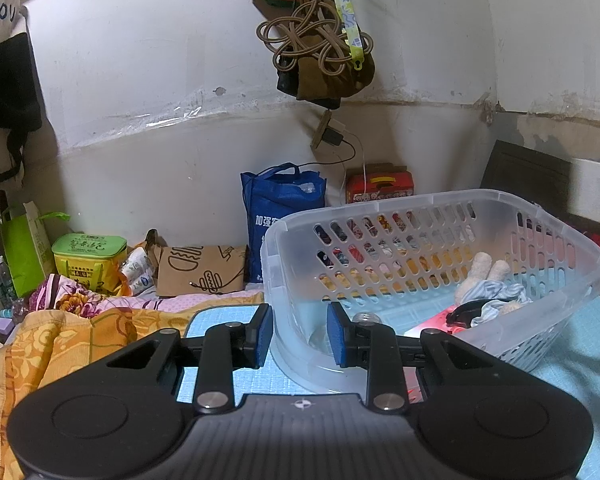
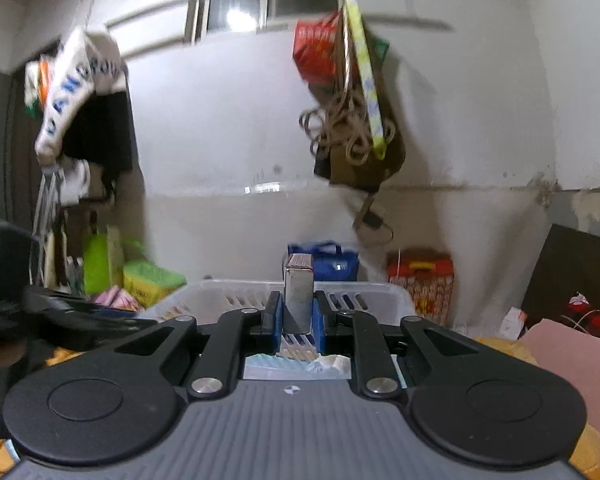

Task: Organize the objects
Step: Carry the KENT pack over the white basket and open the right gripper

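A clear plastic basket [image 1: 432,204] with slotted walls stands on a light blue mat [image 1: 220,320]. Inside lie a cream plush toy [image 1: 484,270], a striped cloth [image 1: 496,294], a black item [image 1: 466,310] and a red packet [image 1: 430,322]. My left gripper [image 1: 299,334] is shut on the basket's near corner, one blue pad outside the wall and one inside. In the right wrist view, my right gripper [image 2: 298,320] is shut on a small grey box [image 2: 299,296] held upright. It hangs over the basket's rim [image 2: 220,286].
Floral bedding [image 1: 72,320] lies left of the mat. Along the wall stand a blue bag [image 1: 280,208], a brown paper bag [image 1: 200,272], a green-lidded box [image 1: 88,258] and a red box [image 1: 380,188]. Coiled cord and bags [image 1: 316,40] hang above. Pink board [image 2: 572,360] at right.
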Motion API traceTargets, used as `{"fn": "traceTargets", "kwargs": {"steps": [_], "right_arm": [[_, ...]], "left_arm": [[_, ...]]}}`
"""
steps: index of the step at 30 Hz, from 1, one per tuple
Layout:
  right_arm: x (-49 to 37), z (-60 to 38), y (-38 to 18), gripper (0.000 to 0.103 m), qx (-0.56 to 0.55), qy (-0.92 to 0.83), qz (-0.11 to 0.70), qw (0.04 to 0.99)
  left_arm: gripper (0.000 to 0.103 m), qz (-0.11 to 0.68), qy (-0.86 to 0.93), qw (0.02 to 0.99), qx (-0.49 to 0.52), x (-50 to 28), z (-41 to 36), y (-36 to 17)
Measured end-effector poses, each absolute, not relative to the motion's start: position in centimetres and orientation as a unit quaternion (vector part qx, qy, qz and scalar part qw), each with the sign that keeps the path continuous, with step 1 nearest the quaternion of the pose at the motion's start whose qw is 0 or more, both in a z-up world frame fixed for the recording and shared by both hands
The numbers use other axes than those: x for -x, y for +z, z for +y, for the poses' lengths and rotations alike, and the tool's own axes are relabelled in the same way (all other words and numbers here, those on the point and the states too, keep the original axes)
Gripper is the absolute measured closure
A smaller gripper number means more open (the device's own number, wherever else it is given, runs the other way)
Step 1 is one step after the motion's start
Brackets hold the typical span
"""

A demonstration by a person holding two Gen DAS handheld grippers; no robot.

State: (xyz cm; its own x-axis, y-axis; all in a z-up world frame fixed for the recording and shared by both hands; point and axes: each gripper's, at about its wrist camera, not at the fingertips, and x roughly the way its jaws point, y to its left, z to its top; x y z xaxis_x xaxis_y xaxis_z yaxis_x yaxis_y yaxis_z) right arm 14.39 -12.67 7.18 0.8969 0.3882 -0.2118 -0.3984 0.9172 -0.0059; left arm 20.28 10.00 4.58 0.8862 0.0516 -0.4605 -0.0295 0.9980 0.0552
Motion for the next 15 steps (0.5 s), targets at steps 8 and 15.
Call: {"fn": "traceTargets", "kwargs": {"steps": [8,15], "right_arm": [[-18.7,-9.7,6.1,0.084,0.038,0.224,0.149,0.962],[-18.5,-10.7,5.3,0.023,0.01,0.216,0.142,0.966]], "left_arm": [[0.07,0.236,0.019,0.971,-0.024,-20.3,9.9,4.5],[0.069,0.236,0.017,0.971,-0.022,-20.3,10.0,4.5]]}}
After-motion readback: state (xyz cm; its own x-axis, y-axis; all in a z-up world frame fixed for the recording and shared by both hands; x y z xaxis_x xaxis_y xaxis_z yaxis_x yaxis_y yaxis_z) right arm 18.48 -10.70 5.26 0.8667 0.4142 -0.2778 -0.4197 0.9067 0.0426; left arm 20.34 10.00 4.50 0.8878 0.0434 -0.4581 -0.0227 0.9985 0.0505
